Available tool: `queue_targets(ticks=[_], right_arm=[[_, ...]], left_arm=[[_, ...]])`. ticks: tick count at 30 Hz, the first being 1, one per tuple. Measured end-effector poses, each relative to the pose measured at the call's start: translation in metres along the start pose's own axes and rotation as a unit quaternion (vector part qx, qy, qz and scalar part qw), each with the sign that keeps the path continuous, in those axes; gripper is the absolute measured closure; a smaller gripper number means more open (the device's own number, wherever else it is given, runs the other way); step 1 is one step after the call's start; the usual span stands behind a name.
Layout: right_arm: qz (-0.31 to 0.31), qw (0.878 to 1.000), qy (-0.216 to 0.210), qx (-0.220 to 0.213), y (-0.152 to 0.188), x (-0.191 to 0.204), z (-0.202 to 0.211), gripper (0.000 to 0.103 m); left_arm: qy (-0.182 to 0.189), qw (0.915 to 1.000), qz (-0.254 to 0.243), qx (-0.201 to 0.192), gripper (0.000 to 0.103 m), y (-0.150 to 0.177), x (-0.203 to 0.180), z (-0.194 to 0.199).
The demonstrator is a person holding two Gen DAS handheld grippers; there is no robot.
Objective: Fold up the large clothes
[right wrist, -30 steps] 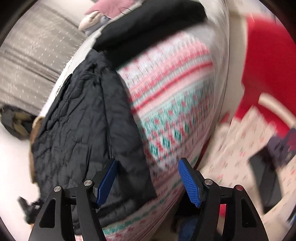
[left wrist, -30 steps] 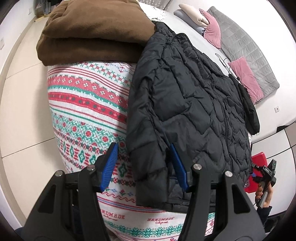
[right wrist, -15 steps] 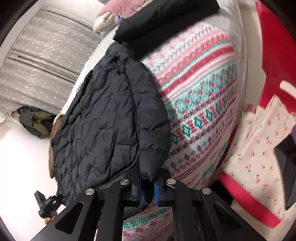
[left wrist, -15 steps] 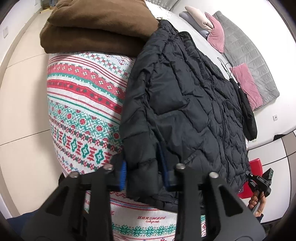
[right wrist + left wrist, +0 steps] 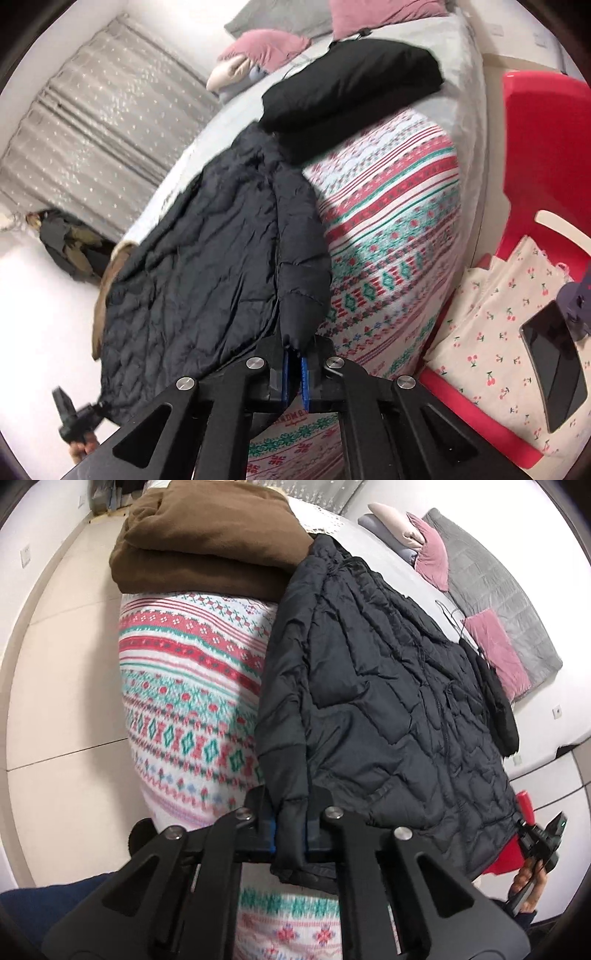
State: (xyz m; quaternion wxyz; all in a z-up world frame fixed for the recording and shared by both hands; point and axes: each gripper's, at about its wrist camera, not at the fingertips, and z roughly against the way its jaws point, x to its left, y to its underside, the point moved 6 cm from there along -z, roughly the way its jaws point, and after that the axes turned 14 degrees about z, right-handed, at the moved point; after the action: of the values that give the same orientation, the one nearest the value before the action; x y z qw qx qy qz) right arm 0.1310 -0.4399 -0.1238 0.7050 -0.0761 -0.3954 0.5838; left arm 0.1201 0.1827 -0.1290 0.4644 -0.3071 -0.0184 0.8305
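Observation:
A black quilted puffer jacket (image 5: 388, 701) lies spread on a bed over a patterned red, green and white blanket (image 5: 184, 701). My left gripper (image 5: 290, 834) is shut on one bottom corner of the jacket, at a sleeve cuff. In the right wrist view the jacket (image 5: 207, 266) runs up the bed, and my right gripper (image 5: 293, 365) is shut on the other corner's cuff. Each gripper shows small at the far corner in the other's view.
A folded brown fleece (image 5: 207, 542) lies on the bed beside the jacket's collar. A folded black garment (image 5: 351, 85) lies on the other side. Pink and grey pillows (image 5: 491, 602) lie at the head. A red chair (image 5: 535, 155) with a floral cloth and a phone (image 5: 554, 362) stands beside the bed.
Both grippers went from open beside the jacket's bottom corners to shut on the cuffs. The jacket's lower edge has lifted slightly.

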Motion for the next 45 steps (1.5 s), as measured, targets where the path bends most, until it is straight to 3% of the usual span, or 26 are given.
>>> queue_targets(ticks=[3,9,13,17,19,24,26,29,31,34,38,45], right_arm=[[-0.011,1.0,0.012,-0.007,0.002,-0.013,0.006,0.1],[0.015,0.998,0.048,0.025,0.005,-0.009,-0.01,0.099],[0.01,0.998,0.038,0.044,0.011,-0.012,-0.017,0.09],[-0.004,0.998,0.033,0.052,0.017,-0.013,-0.022,0.069],[-0.003,0.997,0.042,0.057,0.02,-0.013,-0.025,0.067],[0.024,0.995,0.073,0.064,0.024,-0.005,-0.031,0.069],[0.049,0.993,0.093,0.054,0.022,0.001,-0.028,0.087],[0.087,0.988,0.123,0.038,0.019,0.012,-0.021,0.093],[0.12,0.98,0.155,0.028,0.018,0.02,-0.018,0.095],[0.17,0.965,0.199,0.016,0.018,0.036,-0.017,0.096],[0.207,0.951,0.229,0.003,0.018,0.052,-0.015,0.097],[0.236,0.938,0.253,-0.025,0.019,0.065,-0.004,0.098]], left_arm=[[-0.01,0.9999,-0.008,0.004,0.093,0.006,0.003,-0.004],[-0.018,0.9997,-0.009,0.011,0.085,0.002,0.006,-0.017],[-0.009,0.9999,0.007,0.009,0.065,0.002,0.009,-0.013],[0.007,0.9998,0.016,0.011,0.062,0.005,0.013,-0.009],[0.013,0.9999,0.008,0.008,0.062,0.008,0.012,-0.008],[0.015,0.9996,-0.017,0.013,0.062,0.023,0.001,-0.014],[0.013,0.9995,-0.026,0.01,0.062,0.026,-0.002,-0.015],[0.013,0.9994,-0.032,0.009,0.063,0.028,-0.004,-0.016],[0.015,0.9993,-0.033,0.009,0.076,0.028,-0.005,-0.016],[0.013,0.9992,-0.037,0.002,0.088,0.028,-0.008,-0.014],[0.01,0.9989,-0.045,-0.008,0.091,0.029,-0.012,-0.009],[0.014,0.998,-0.059,-0.019,0.093,0.03,-0.016,-0.002]])
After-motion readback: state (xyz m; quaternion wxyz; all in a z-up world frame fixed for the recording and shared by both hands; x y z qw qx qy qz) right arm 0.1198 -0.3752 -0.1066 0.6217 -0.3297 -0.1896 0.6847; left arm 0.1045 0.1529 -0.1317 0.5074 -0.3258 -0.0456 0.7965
